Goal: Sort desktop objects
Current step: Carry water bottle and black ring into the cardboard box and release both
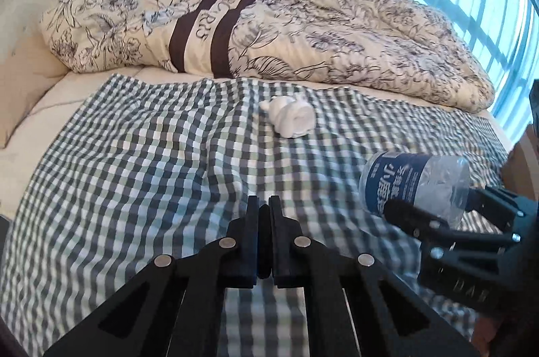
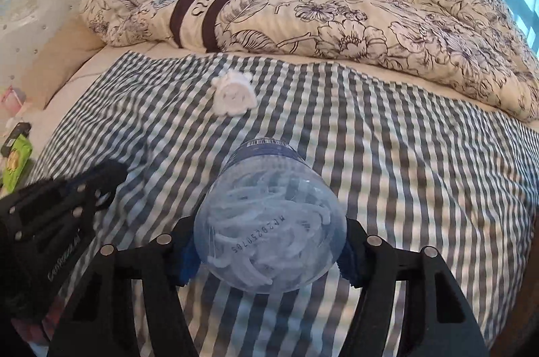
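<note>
— So where is the bottle?

— Between the fingers of the right gripper (image 2: 269, 252). The plastic bottle (image 2: 269, 222) lies clamped there, its clear base turned toward the wrist camera and its dark blue label toward the far end. The blue pads press on both of its sides (printed digits show on the base).

— And from the other side?

— Seen from the left wrist, the same bottle (image 1: 411, 185) hangs at the right edge, held above the checked cloth (image 1: 151, 171), with the right gripper's black fingers (image 1: 404, 215) around its clear end.

— What about the left gripper?

— The left gripper (image 1: 264, 208) has its fingers pressed together with nothing between them. It hovers over the cloth, well apart from the bottle. In the right wrist view it shows as a dark shape at the lower left (image 2: 101, 185).

— Anything else on the bed?

— A small white plush toy (image 1: 289, 117) lies on the checked cloth beyond both grippers, near the cloth's far edge. Behind it a bunched floral quilt (image 1: 303, 30) with dark stripes stretches across the bed. At the left edge of the right wrist view sits a green packet (image 2: 15, 168), off the cloth; what it holds I cannot tell.
</note>
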